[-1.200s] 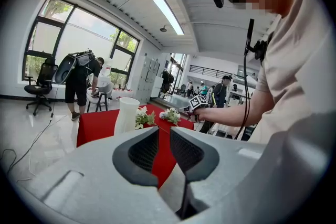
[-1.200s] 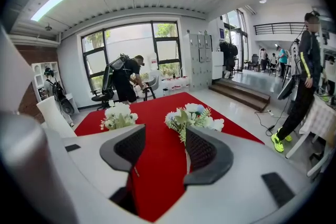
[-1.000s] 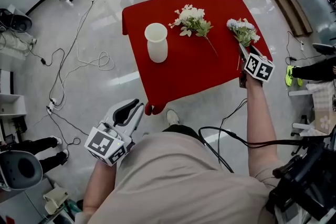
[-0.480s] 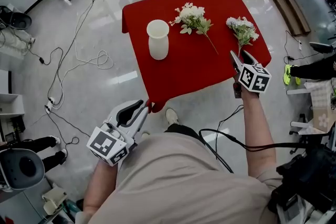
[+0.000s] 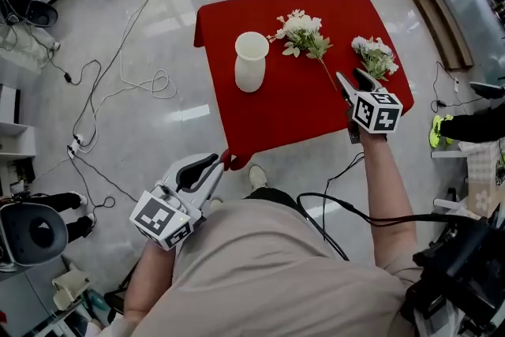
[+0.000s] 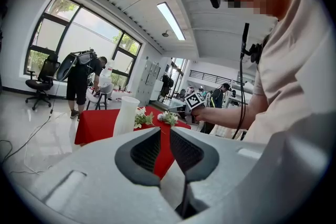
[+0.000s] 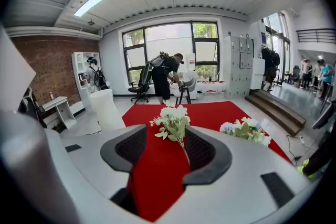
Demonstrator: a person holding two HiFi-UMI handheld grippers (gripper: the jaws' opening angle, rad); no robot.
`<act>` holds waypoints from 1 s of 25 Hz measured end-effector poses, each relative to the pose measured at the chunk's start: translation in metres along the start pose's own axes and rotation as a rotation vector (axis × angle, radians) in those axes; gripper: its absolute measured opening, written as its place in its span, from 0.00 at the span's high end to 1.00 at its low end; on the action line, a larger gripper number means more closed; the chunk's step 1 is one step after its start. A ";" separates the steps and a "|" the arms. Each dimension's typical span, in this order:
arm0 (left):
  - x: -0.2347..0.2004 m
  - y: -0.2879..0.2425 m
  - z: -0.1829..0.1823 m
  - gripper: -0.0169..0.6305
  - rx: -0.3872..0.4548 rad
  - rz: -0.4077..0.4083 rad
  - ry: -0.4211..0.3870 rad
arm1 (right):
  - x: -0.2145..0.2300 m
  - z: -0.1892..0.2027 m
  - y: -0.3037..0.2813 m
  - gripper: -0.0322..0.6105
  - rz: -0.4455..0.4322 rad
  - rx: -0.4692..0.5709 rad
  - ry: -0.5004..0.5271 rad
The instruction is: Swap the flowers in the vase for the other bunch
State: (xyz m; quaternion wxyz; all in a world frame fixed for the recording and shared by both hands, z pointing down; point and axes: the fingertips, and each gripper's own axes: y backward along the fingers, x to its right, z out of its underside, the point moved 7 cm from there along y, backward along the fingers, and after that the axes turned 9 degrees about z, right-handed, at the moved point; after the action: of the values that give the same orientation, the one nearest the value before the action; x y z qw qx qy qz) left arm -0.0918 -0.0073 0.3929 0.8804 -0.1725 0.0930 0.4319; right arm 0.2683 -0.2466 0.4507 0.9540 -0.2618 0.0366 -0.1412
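Vase [image 5: 252, 61] upright on red table [image 5: 272, 110]. White bunch [image 5: 302, 31] lies flat just R of vase; pale-blue bunch [image 5: 373, 55] further R of vase, past the white one. R gripper [image 5: 353, 79] R of vase, nearer the person, jaws approx half apart, nothing gripped, white bunch's stem lined up w/ the gap ahead. L gripper [image 5: 209, 164] well apart from vase, off table edge, jaws w/ narrow gap, holding nothing

No word, number or brand can be read in any view. The only printed marks are black-and-white square markers [image 5: 162, 221] on the left gripper [image 5: 211, 163], lower left of the head view, and on the right gripper [image 5: 353, 78], right of centre. They carry no letters.
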 end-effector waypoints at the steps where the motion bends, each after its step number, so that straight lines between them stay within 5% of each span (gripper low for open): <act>1: -0.001 0.000 0.000 0.89 0.005 -0.010 -0.001 | -0.002 -0.004 -0.007 0.59 -0.009 0.001 0.012; 25: -0.011 -0.032 -0.009 0.96 -0.016 -0.168 0.050 | 0.016 -0.030 -0.185 0.58 -0.171 -0.184 0.128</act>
State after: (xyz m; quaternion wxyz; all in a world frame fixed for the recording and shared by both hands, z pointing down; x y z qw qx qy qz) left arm -0.0734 -0.0375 0.3952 0.9095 -0.1974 0.0969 0.3528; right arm 0.2331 -0.4183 0.5191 0.9063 -0.3408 0.0877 -0.2342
